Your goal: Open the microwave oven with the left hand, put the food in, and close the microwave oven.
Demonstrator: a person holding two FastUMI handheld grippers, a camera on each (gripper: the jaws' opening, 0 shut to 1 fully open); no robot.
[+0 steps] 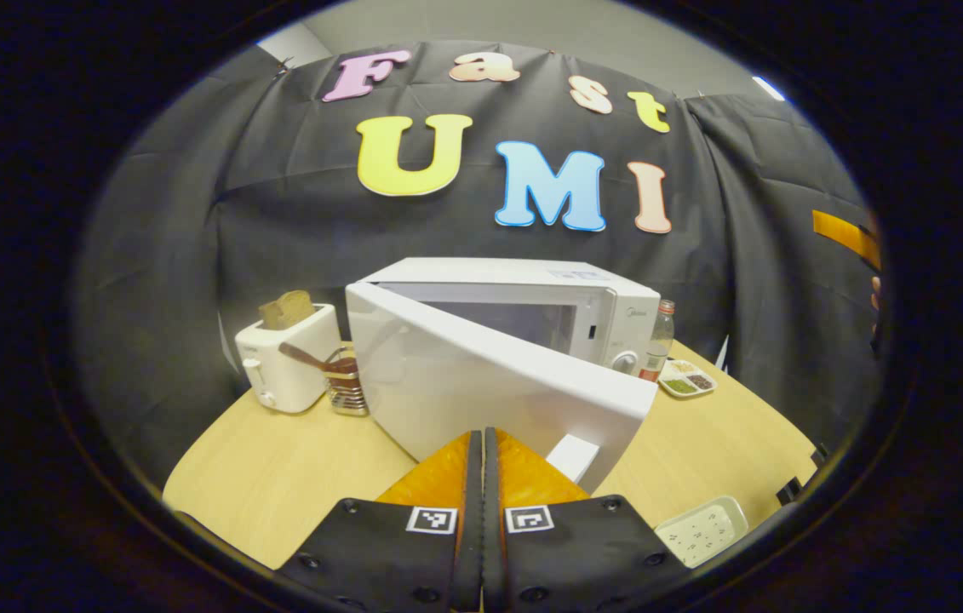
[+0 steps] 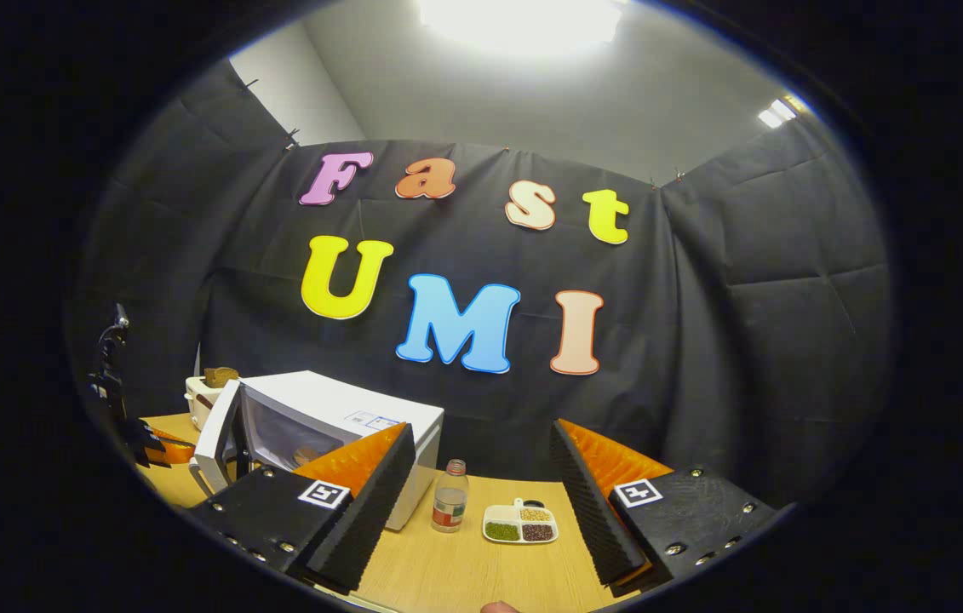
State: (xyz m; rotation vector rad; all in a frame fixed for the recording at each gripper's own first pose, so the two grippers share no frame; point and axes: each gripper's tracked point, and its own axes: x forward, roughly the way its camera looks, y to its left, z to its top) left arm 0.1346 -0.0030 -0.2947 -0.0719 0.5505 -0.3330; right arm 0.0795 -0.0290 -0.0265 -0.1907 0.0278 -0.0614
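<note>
Microwave door (image 1: 481, 383) half open on counter (image 1: 294, 477), left tongs (image 1: 482, 443) closed empty just before it.
Nudge door steadily by its free edge, swinging wide; keep right tongs (image 2: 481, 485), spread empty, clear meanwhile.

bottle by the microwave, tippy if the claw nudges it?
Probably. The bottle is tall and narrow and stands upright, so a high push likely topples it. It looks only partly filled, so probably light. Once down, its round body would likely roll.
</note>
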